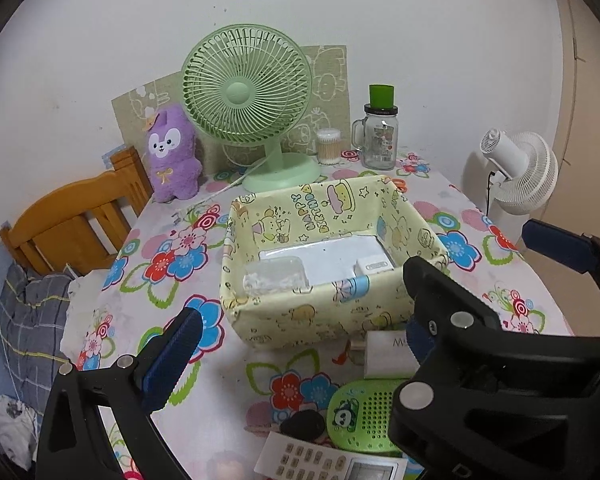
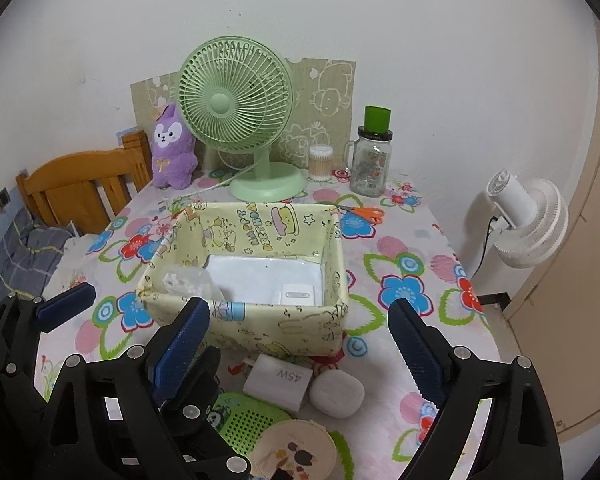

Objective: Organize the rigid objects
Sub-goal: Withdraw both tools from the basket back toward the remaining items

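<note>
A yellow cartoon-print fabric basket [image 1: 300, 320] [image 2: 256, 320] stands mid-table. It holds a clear plastic box [image 1: 276, 276], a white flat package [image 2: 260, 276] and a small white charger [image 2: 298, 294]. In front of it lie a white 45W charger [image 2: 278, 380], a white earbud case [image 2: 336, 394], a green perforated panda box [image 1: 360, 416], a small black object [image 1: 302, 424], a white remote [image 1: 312, 460] and a round cream tin [image 2: 296, 452]. My left gripper [image 1: 300, 340] is open and empty before the basket. My right gripper [image 2: 300, 352] is open and empty above the 45W charger.
A green desk fan [image 1: 252, 104], a purple plush [image 1: 174, 156], a cotton-swab jar [image 1: 328, 146] and a glass mug jar [image 1: 380, 140] stand at the back. Orange scissors [image 2: 364, 214] lie behind the basket. A wooden chair [image 1: 76, 220] is left; a white fan [image 2: 528, 216] is right.
</note>
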{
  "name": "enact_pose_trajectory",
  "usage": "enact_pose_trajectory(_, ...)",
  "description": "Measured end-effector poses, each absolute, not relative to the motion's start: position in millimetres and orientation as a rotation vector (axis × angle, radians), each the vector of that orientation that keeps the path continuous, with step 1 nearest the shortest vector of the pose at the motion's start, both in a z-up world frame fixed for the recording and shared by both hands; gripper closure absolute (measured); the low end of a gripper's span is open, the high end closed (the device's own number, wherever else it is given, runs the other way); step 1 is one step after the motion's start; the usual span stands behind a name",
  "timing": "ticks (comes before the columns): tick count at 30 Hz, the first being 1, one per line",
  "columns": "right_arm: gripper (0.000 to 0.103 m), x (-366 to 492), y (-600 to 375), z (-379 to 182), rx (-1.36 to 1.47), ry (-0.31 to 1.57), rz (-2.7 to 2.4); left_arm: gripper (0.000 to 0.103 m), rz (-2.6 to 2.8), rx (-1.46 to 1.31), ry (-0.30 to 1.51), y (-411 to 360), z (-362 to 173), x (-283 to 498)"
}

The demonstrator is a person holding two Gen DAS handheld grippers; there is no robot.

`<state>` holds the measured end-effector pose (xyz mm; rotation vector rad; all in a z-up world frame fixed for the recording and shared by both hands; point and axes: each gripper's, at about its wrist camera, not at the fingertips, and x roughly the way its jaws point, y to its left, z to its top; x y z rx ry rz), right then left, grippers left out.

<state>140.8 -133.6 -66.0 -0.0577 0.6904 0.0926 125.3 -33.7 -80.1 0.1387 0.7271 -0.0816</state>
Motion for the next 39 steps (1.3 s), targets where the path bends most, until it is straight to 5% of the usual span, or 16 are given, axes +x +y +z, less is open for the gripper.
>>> enact_pose_trajectory(39, 0.010, 72, -137, -97, -0.104, 0.660, 0.151, 0.000, -0.102, 0.108, 0.764, -34, -118, 63)
